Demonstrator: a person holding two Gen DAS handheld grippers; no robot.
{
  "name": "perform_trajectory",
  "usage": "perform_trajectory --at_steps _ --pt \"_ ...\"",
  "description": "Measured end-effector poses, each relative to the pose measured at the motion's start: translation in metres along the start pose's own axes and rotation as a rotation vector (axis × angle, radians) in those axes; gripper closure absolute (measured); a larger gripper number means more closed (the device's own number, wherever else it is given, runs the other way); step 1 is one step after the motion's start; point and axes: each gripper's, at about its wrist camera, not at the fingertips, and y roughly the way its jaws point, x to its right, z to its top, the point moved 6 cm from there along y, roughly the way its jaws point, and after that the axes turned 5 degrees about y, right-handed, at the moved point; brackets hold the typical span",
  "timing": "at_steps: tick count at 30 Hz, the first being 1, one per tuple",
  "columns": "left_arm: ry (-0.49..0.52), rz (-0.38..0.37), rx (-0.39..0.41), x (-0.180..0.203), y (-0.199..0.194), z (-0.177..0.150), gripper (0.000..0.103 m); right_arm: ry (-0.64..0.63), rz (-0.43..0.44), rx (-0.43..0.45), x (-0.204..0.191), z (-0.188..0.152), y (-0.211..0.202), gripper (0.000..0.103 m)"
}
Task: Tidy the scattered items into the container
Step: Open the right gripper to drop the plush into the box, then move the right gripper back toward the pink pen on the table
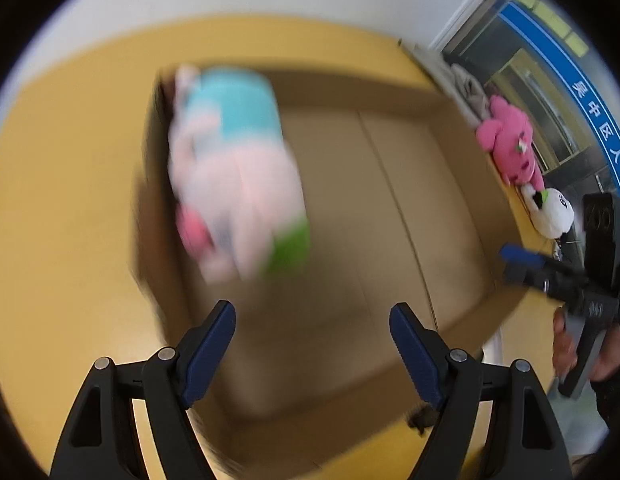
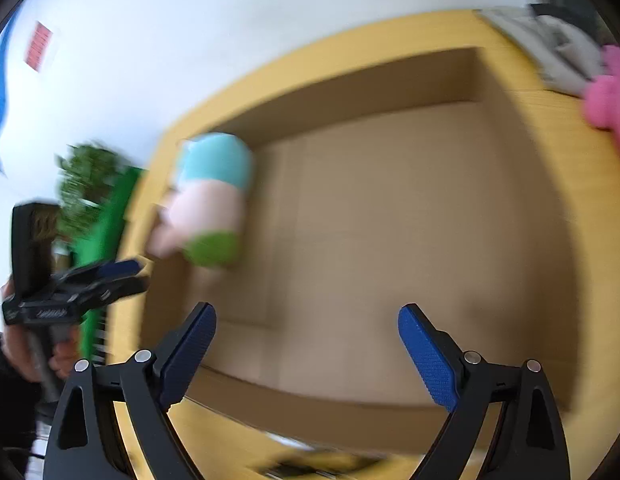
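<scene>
Here the blurred plush toy with a light-blue top, pale-pink middle and green end (image 1: 238, 172) lies inside the open brown cardboard box (image 1: 449, 216), against its left wall. The left gripper (image 1: 311, 344) and right gripper (image 2: 308, 350) both hang above the box with blue-padded fingers spread wide, nothing between them. A bright pink plush animal (image 1: 509, 140) and a white plush toy (image 1: 551, 212) sit on the yellow tabletop (image 1: 70, 160) beside the box.

Office-like room: blue wall signage (image 1: 565, 80)
</scene>
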Motion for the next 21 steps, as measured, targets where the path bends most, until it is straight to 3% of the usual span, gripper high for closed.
perform_trajectory --at_steps 2,3,6,10,17,21 --pt "-0.069 -0.026 -0.022 0.001 0.010 -0.020 0.025 -0.029 -0.091 -0.007 0.029 -0.024 -0.026 0.008" --pt "-0.105 -0.040 -0.025 0.002 0.014 -0.028 0.025 -0.065 -0.150 -0.004 0.024 -0.030 -0.041 0.008" --pt "-0.162 -0.061 -0.048 0.010 0.024 -0.053 0.025 -0.152 -0.235 -0.039 0.040 -0.040 -0.033 0.009" --pt "-0.178 -0.025 -0.065 0.021 0.028 -0.086 0.027 -0.164 -0.278 -0.129 0.056 -0.064 -0.023 0.010" --pt "-0.206 -0.016 -0.110 0.048 0.028 -0.131 0.027 -0.199 -0.289 -0.165 0.093 -0.092 -0.043 0.010" --pt "-0.232 0.019 -0.082 0.059 0.021 -0.143 0.027 -0.199 -0.274 -0.188 0.106 -0.102 -0.055 0.009"
